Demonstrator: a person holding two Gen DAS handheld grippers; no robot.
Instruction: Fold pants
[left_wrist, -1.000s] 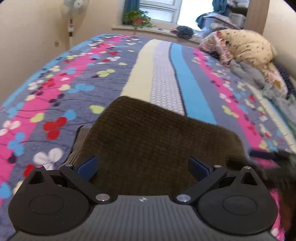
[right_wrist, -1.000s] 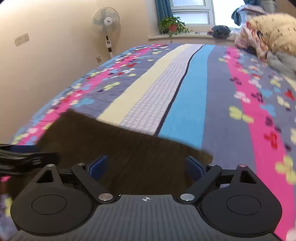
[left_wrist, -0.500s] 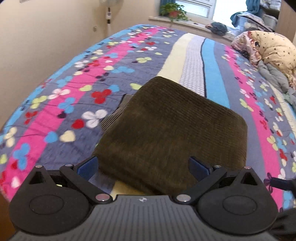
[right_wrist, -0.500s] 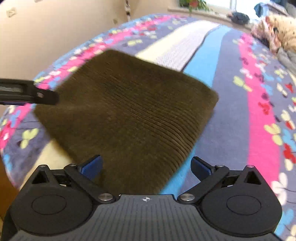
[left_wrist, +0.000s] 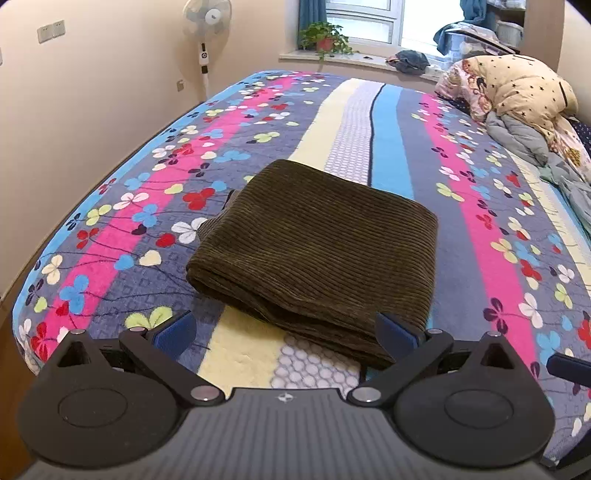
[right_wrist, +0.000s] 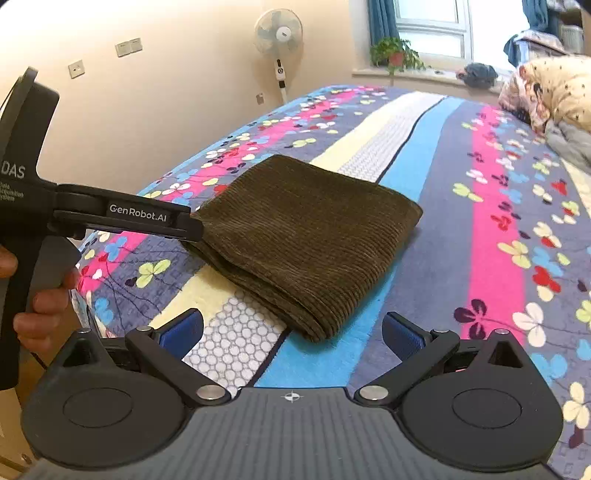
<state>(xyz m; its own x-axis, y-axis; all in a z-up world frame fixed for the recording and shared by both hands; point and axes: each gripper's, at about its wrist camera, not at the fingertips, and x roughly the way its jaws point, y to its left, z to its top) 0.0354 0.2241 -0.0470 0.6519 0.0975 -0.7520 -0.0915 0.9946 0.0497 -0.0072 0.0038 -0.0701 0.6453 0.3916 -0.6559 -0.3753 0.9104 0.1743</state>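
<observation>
While both tools gape empty, ribbed brown corduroy pants, squarely folded, plush blanket.

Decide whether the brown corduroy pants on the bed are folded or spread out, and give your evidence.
Folded. The pants lie as a compact rectangle on the bedspread, with stacked layers showing along the near edge and no legs trailing out.

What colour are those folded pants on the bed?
Dark olive-brown ribbed corduroy pants; clearest in the left wrist view.
</observation>
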